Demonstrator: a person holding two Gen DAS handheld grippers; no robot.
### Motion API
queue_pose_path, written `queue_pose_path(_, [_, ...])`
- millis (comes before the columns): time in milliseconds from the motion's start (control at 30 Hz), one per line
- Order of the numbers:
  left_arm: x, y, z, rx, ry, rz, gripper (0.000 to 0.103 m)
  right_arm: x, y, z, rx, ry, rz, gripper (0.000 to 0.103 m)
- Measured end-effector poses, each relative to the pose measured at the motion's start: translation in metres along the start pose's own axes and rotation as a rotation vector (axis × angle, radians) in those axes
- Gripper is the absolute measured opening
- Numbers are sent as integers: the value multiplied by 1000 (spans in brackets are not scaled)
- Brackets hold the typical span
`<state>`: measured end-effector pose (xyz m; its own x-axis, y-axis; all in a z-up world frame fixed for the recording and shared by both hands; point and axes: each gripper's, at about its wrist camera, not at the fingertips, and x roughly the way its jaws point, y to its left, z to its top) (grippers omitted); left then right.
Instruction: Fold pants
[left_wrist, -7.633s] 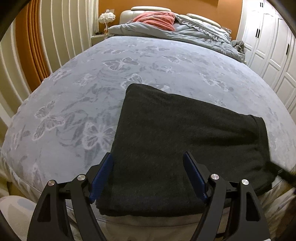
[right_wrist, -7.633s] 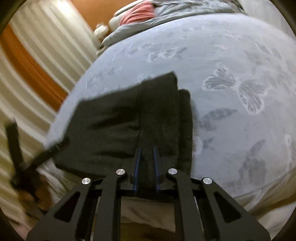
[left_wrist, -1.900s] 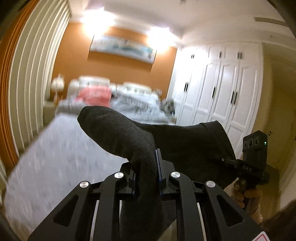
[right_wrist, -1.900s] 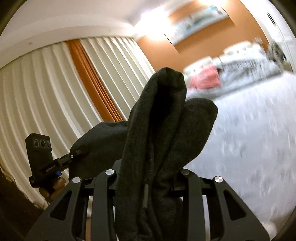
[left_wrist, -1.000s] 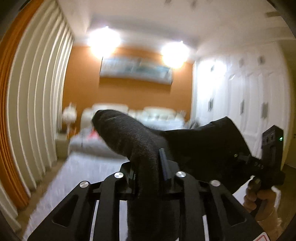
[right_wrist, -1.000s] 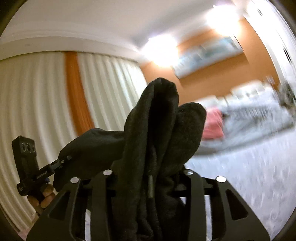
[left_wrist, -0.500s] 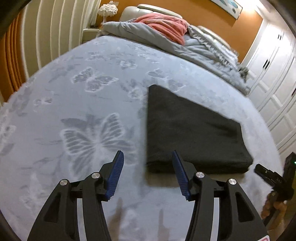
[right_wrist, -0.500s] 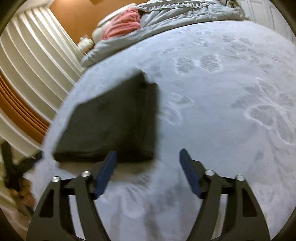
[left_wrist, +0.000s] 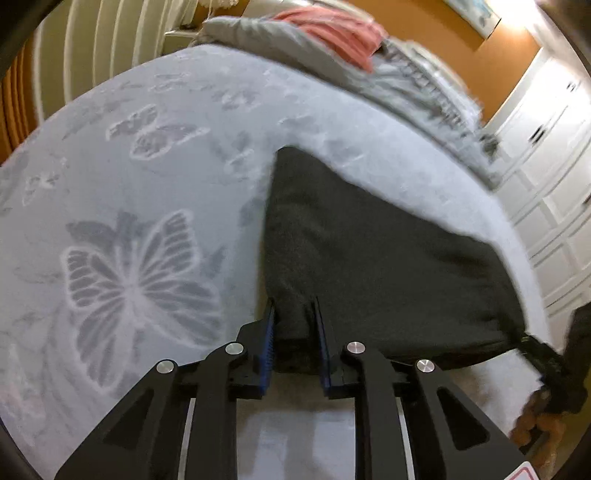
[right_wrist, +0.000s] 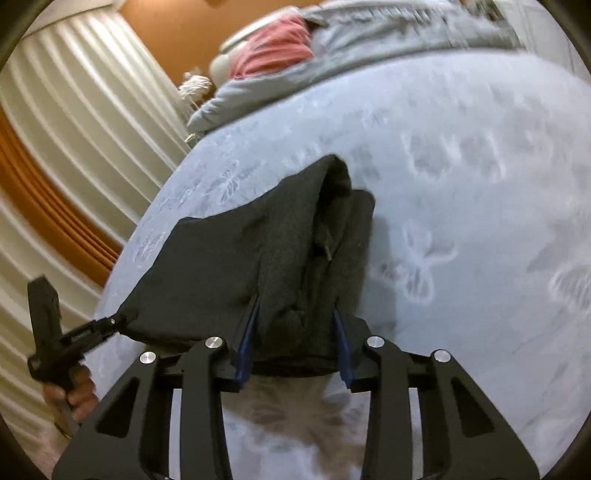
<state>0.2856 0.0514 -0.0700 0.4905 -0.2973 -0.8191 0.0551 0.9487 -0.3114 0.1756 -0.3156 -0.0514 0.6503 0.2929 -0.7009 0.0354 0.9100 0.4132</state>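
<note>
The dark grey pants (left_wrist: 369, 251) lie folded in a thick rectangle on the grey butterfly-print bedspread (left_wrist: 140, 206). My left gripper (left_wrist: 293, 314) is closed on the near left corner of the pants. In the right wrist view the pants (right_wrist: 266, 258) show the same bundle, with stacked layers at its right end. My right gripper (right_wrist: 295, 314) is closed on the near right corner, with thick fabric bunched between its blue pads (right_wrist: 245, 343). Each gripper shows in the other's view, the right one (left_wrist: 532, 343) and the left one (right_wrist: 107, 323), at the bundle's far corners.
A rumpled grey duvet (left_wrist: 332, 48) and a pink blanket (left_wrist: 332, 29) lie at the head of the bed. White wardrobe doors (left_wrist: 554, 155) stand on the right. Pleated white and orange curtains (right_wrist: 74, 155) hang on the left. The near bed edge (right_wrist: 295, 424) runs just below my grippers.
Half a second ago both grippers were open and back from the folded pants. Both have moved in and closed on the near corners. Earlier the pants were held up in the air.
</note>
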Motion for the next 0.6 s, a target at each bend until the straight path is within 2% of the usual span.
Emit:
queue_pose_path(33, [9,2,-3,23,18,47,22,10,-3,-6,-28,31,-71,48])
queue_pose_path(67, [9,2,-6,42,6,64,26,21,-7,-10,-37,74,-117,55])
queue_pose_path(100, [2,1,-8,56,-14,72,26,23,-10,-14,-27,79,-111,55])
queue_pose_path(133, [-11,-2,-12,68,-48,76,26,11,-10,-16,1,39,-99,52])
queue_pose_path(200, [-33,-5,-13,67,-94,29,24,-17,6,-12,-29,-49,-132,40])
queue_pose_path(233, [-44,-7,-11,63,-114,1,24,-29,16,-9,-58,-87,-120,32])
queue_pose_path(267, [-49,-10,-8,62,-125,-7,24,-38,30,-4,-89,-101,-95,21])
queue_pose_path(333, [-45,-18,-5,81,-115,-6,24,-38,42,2,-97,-99,-51,20])
queue_pose_path(367, [-33,-23,-5,103,-90,28,24,-28,45,4,-94,-68,-46,20])
queue_pose_path(467, [10,-22,-18,150,-31,149,25,29,22,-9,-107,68,-201,13])
queue_pose_path(500, [6,-22,-23,159,-60,156,25,27,21,-11,-113,19,-181,13])
queue_pose_path(567, [-11,-28,-31,194,-93,172,24,11,29,-9,-89,20,-186,14])
queue_pose_path(600, [-21,-30,-34,203,-99,162,24,-4,37,-8,-81,14,-181,18])
